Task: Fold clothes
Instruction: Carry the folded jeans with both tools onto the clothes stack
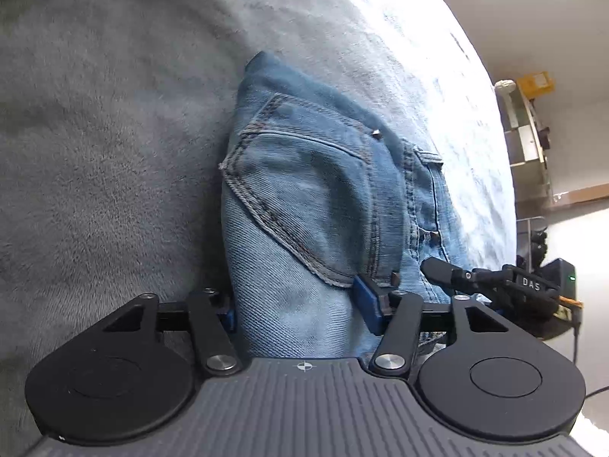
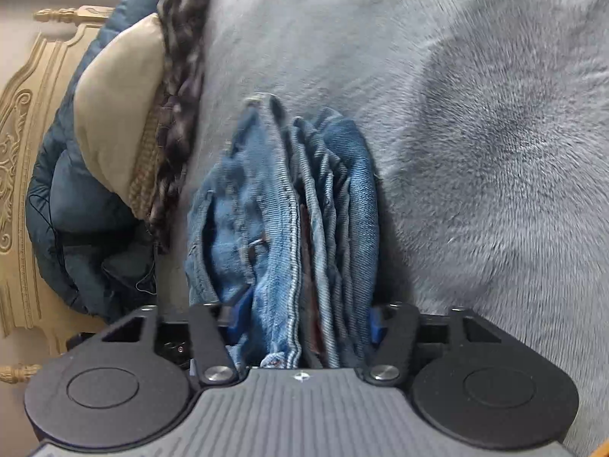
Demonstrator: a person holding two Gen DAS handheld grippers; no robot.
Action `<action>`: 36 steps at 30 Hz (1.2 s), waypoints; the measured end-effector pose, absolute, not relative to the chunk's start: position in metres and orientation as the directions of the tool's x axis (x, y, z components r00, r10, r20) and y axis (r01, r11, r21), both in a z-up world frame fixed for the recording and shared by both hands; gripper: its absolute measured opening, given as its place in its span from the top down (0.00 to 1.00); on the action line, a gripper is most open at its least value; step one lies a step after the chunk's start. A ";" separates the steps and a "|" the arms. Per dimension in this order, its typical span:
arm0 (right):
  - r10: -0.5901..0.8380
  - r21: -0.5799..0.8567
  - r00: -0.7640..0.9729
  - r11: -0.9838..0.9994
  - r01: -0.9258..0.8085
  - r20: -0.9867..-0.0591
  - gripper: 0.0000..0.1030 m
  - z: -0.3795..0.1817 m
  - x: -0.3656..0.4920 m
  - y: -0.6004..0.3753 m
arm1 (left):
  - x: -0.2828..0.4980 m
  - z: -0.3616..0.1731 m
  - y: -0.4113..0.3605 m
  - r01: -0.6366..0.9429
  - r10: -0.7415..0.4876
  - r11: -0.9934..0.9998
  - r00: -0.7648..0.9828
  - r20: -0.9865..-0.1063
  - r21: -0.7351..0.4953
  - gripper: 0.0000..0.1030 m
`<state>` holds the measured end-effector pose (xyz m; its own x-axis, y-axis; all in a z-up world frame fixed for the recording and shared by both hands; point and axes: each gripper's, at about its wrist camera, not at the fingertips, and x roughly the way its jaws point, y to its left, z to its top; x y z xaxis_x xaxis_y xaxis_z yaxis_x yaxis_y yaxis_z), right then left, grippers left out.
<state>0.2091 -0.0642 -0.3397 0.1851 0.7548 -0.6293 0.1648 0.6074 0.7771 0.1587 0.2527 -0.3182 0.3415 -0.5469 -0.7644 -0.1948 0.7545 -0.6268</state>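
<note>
A folded pair of blue jeans point(image 1: 304, 190) lies on a grey plush blanket point(image 1: 95, 152). Its back pocket faces up in the left wrist view. My left gripper point(image 1: 298, 304) is shut on the near end of the bundle, the denim filling the gap between its blue pads point(image 1: 367, 302). In the right wrist view the jeans point(image 2: 289, 209) show as several stacked layers seen edge-on. My right gripper point(image 2: 302, 320) is shut on that stack, both pads pressed against its sides. A black finger of the right gripper point(image 1: 437, 268) touches the jeans' right edge in the left wrist view.
A heap of other clothes lies to the left of the jeans: a dark blue padded jacket point(image 2: 68, 190), a beige garment point(image 2: 118, 106) and a dark knitted piece point(image 2: 182, 76). Behind it stands an ornate cream headboard point(image 2: 19, 133). The bed's edge and a shelf point(image 1: 529, 141) lie right.
</note>
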 end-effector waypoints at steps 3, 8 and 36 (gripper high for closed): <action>0.749 0.780 0.219 0.610 0.140 -0.625 0.57 -0.321 0.195 -0.063 | 0.156 -0.293 0.235 -0.140 -0.525 0.792 0.338 -0.781 -0.594 0.47; 0.726 0.754 0.224 0.652 0.076 -0.650 0.59 -0.291 0.167 -0.066 | 0.133 -0.259 0.198 -0.063 -0.501 0.839 0.300 -0.812 -0.541 0.47; 0.362 0.694 0.616 0.551 0.463 -0.700 0.60 -0.061 -0.174 -0.228 | -0.011 -0.107 0.039 0.379 -0.782 0.571 -0.019 -0.623 -0.728 0.48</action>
<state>-0.1741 -0.2276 -0.0609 0.6160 0.3622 -0.6995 0.4635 0.5515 0.6936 -0.0111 0.0392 -0.1068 -0.0193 -0.7817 -0.6234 0.3795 0.5712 -0.7279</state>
